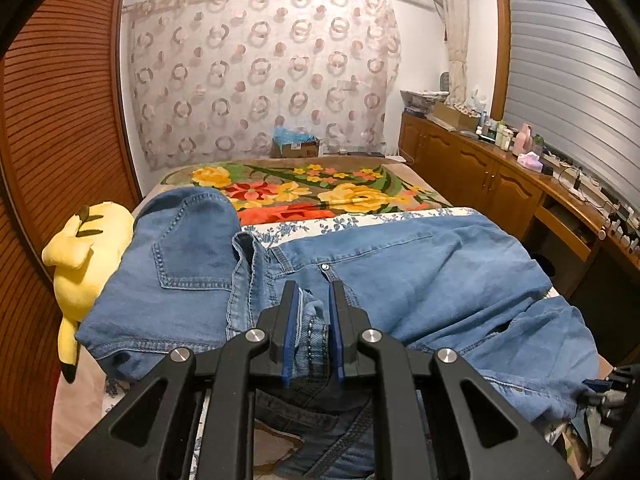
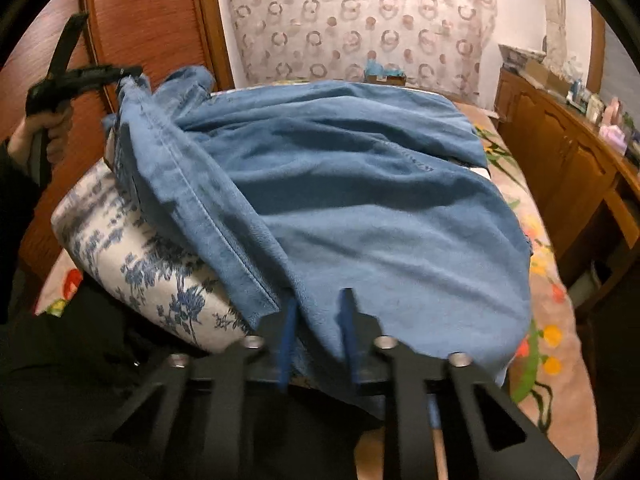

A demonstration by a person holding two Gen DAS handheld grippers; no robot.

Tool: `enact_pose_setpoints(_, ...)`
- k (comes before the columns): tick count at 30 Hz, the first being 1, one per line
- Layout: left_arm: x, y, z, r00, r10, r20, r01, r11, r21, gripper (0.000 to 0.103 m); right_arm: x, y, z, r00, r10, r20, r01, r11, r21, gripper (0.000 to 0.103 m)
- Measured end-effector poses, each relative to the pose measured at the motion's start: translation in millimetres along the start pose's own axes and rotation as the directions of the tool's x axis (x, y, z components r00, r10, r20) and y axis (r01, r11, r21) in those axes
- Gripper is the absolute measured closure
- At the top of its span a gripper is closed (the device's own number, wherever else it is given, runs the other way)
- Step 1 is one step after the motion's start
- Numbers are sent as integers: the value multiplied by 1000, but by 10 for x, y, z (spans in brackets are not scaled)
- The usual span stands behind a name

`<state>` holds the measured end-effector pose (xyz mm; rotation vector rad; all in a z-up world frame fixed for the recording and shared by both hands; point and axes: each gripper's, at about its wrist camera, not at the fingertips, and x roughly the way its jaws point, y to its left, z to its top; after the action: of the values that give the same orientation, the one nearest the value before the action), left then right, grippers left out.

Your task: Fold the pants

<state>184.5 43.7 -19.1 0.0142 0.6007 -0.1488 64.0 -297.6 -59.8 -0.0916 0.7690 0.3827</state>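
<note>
Blue denim pants (image 1: 400, 280) lie spread over a blue-floral cushion (image 2: 140, 256) on the bed. In the left wrist view my left gripper (image 1: 314, 286) is shut on a bunched fold of the waistband near the button, with denim pressed between its blue pads. The right wrist view shows that gripper (image 2: 120, 74) at the upper left, held by a hand (image 2: 44, 132) and lifting the waistband. My right gripper (image 2: 320, 296) is shut on the near edge of a pant leg (image 2: 360, 220), with cloth between its pads. It also shows at the lower right edge of the left wrist view (image 1: 596, 386).
A yellow plush toy (image 1: 80, 256) lies left of the pants against the wooden wardrobe (image 1: 60, 120). A flowered blanket (image 1: 320, 192) covers the far bed. A wooden cabinet (image 1: 480, 176) with bottles runs along the right. A cardboard box (image 1: 296, 146) stands at the back wall.
</note>
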Motion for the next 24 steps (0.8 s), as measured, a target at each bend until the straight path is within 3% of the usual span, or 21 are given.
enact_pose_setpoints(4,-117,-31,52,999,-8,34,9,1000,-5,87,-36,-18,46,1000,5,17,-4,1000,-25,99)
enact_pose_setpoints(11,-289,81,95,997,-16,77,19,999,-35,87,-268,-24,277,991,-40,130,45,998,-38,100)
enact_pose_setpoints(19,-503,274,189,989,5,146,7,996,-83,87,-582,106,858,951,-111,290,151,981,-120,101)
enact_pose_setpoints(24,-514,406,202,988,23,155,-6,994,-109,87,-504,196,1196,931,-137,339,198,969,-150,101)
